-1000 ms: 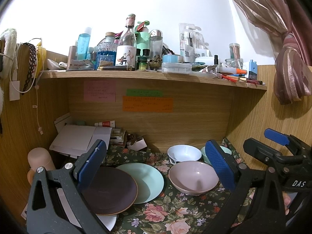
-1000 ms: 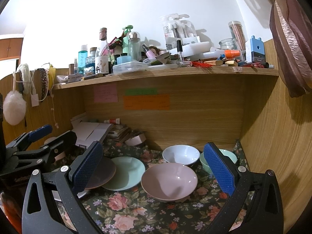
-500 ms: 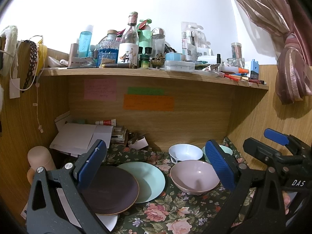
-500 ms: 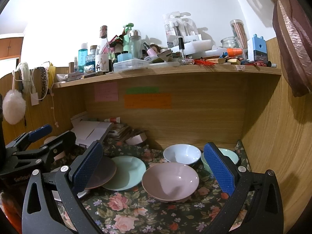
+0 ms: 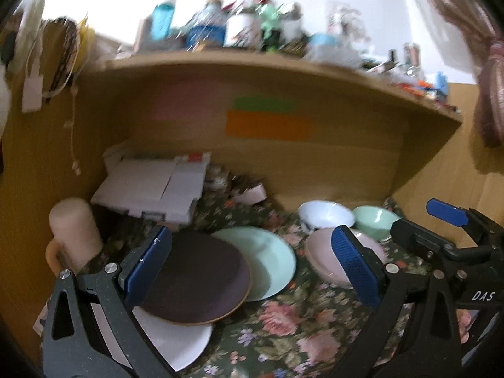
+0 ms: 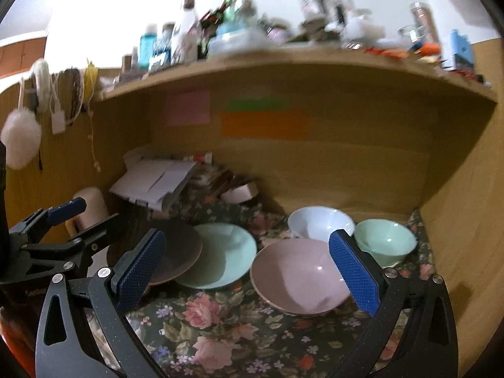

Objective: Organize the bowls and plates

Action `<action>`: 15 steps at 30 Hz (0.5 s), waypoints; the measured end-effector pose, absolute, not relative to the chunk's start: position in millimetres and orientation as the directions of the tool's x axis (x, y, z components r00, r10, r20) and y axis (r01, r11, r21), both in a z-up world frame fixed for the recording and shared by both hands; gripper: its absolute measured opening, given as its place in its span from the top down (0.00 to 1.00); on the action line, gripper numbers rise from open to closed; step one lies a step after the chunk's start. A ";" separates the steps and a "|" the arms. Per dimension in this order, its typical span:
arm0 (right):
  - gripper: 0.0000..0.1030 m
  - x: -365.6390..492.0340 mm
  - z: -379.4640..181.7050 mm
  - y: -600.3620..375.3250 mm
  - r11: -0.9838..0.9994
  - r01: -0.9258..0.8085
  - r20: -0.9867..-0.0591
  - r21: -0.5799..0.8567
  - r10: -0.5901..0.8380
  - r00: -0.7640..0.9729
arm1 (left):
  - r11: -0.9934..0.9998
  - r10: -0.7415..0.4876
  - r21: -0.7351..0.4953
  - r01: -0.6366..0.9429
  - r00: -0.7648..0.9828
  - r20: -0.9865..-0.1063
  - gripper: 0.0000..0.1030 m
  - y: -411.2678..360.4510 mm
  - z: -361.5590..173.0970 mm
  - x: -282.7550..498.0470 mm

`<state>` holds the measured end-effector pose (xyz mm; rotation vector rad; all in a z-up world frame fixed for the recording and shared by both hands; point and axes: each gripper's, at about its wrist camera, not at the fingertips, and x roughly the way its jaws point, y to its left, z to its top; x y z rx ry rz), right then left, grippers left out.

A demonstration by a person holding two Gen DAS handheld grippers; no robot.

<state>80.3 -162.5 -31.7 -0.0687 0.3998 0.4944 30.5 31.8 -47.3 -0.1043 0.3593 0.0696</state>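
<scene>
Both our tongs are spread wide and empty right now, the left gripper (image 5: 252, 267) over the plates and the right gripper (image 6: 249, 267) over the pink bowl (image 6: 299, 275). The brown plate (image 5: 195, 280) overlaps a white plate (image 5: 176, 343) and the mint plate (image 5: 267, 261), so if we pinch its rim carelessly we probably drag the neighbours. The white bowl (image 6: 319, 222) and mint bowl (image 6: 386, 239) sit just behind, easy to knock against.
</scene>
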 end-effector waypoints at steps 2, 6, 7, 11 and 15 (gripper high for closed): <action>0.00 85.6 -38.2 -154.7 0.873 -0.487 -0.414 0.026 0.452 0.790 | 0.988 0.059 -0.108 -0.110 0.918 -0.392 0.00 43.9 -58.2 35.9; 0.00 101.5 -52.4 -140.3 0.860 -0.510 -0.471 0.039 0.466 0.749 | 0.976 0.101 -0.126 -0.176 0.885 -0.454 0.00 68.8 -78.4 44.1; 0.00 106.2 -56.0 -136.7 0.857 -0.514 -0.484 0.046 0.469 0.739 | 0.972 0.117 -0.126 -0.198 0.875 -0.470 0.00 75.3 -83.7 46.1; 0.00 121.6 -68.2 -122.7 0.840 -0.538 -0.529 0.066 0.487 0.695 | 0.956 0.165 -0.122 -0.266 0.833 -0.528 0.00 100.8 -104.0 52.1; 0.00 136.0 -79.2 -104.2 0.837 -0.545 -0.567 0.052 0.474 0.673 | 0.942 0.162 -0.146 -0.302 0.792 -0.588 0.01 126.8 -122.0 58.3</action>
